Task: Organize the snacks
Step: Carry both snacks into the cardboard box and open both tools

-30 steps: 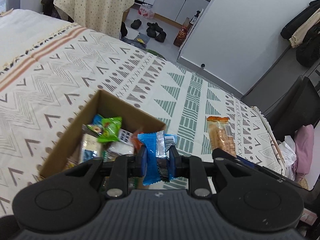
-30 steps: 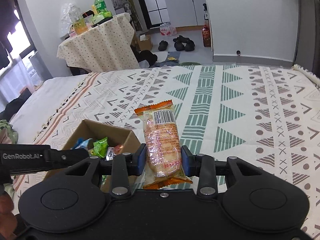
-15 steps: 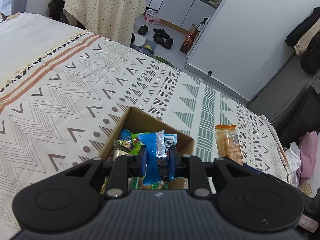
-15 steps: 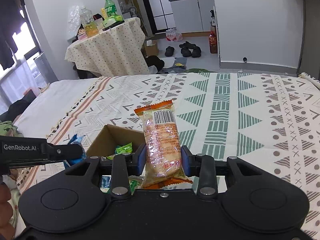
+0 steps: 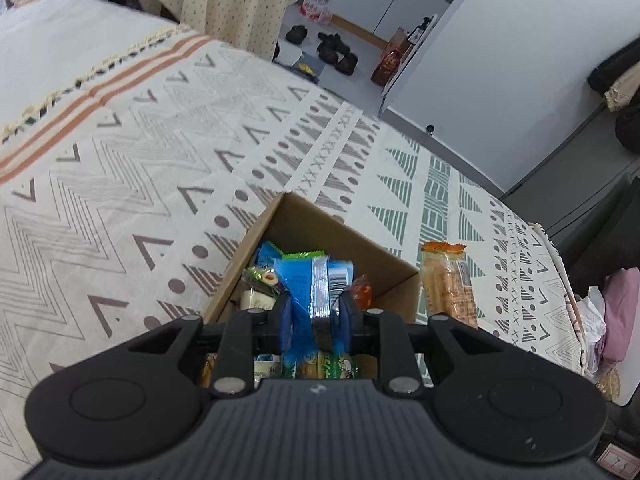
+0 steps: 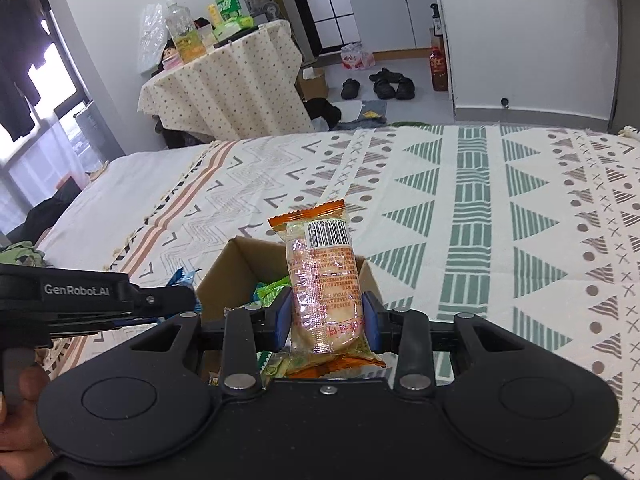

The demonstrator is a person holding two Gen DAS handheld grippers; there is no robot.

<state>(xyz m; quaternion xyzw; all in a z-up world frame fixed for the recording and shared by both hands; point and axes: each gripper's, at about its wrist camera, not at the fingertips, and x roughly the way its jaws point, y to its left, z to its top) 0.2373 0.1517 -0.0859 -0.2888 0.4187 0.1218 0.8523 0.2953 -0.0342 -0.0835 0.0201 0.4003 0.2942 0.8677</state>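
An open cardboard box point(image 5: 316, 224) with several snack packets inside sits on the patterned bedspread; it also shows in the right wrist view point(image 6: 236, 264). My left gripper point(image 5: 314, 314) is shut on a blue snack packet point(image 5: 316, 284), held over the box. My right gripper point(image 6: 326, 314) is shut on a clear orange-ended biscuit packet point(image 6: 322, 276), held upright above the box's right side. That packet also shows in the left wrist view point(image 5: 448, 280), to the right of the box. The left gripper's body point(image 6: 96, 300) is at the left of the right wrist view.
The bedspread point(image 6: 460, 208) stretches far and right of the box. Beyond the bed's edge are a cloth-covered table with bottles point(image 6: 224, 80), shoes on the floor point(image 6: 384, 84) and a white wall. Clothes lie at the bed's right edge point(image 5: 616, 312).
Both grippers have moved over the box with their packets still held. The box now sits directly under and ahead of both grippers.
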